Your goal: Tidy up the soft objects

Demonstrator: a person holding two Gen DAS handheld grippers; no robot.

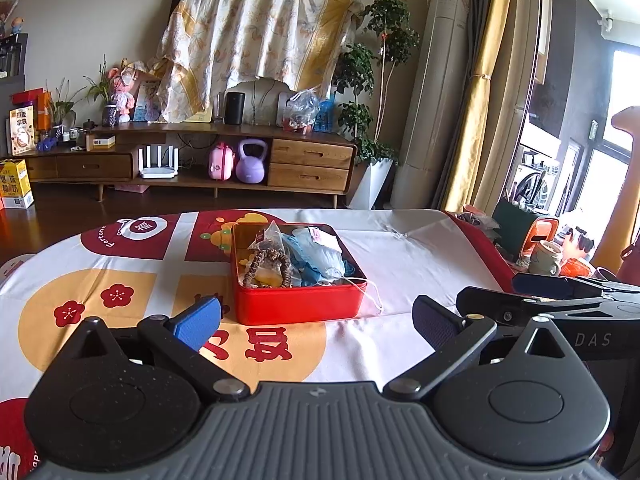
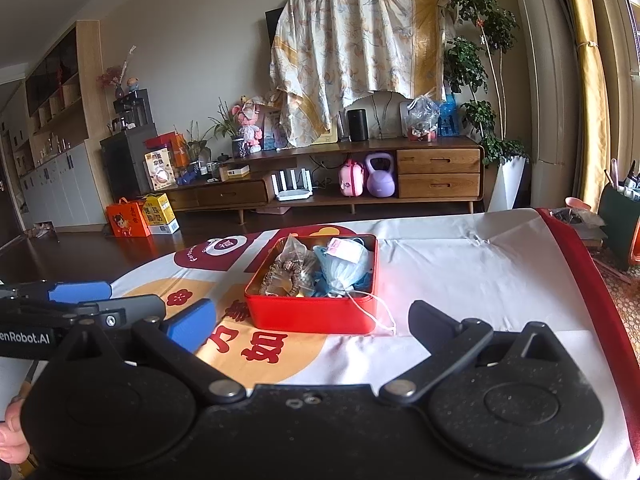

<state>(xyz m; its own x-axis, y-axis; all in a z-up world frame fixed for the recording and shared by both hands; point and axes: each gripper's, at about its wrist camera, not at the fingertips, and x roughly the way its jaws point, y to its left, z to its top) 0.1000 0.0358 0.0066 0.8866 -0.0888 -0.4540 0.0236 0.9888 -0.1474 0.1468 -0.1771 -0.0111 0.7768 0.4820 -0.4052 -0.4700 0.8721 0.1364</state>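
Side by side, jaws spread wide and empty, left gripper (image 1: 316, 320) and right gripper (image 2: 312, 320), both aimed across the printed tablecloth (image 1: 420, 264) at a red tin (image 1: 298, 304) dead ahead, near, packed with soft objects (image 1: 316, 256).

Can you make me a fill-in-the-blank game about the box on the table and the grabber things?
1. The soft objects sit inside a tin box whose colour is ____.
2. The fingers of the left gripper are spread apart, so it is ____.
3. The right gripper is holding ____.
4. A white string hangs over the box's ____ wall, onto the tablecloth.

Missing words: red; open; nothing; front
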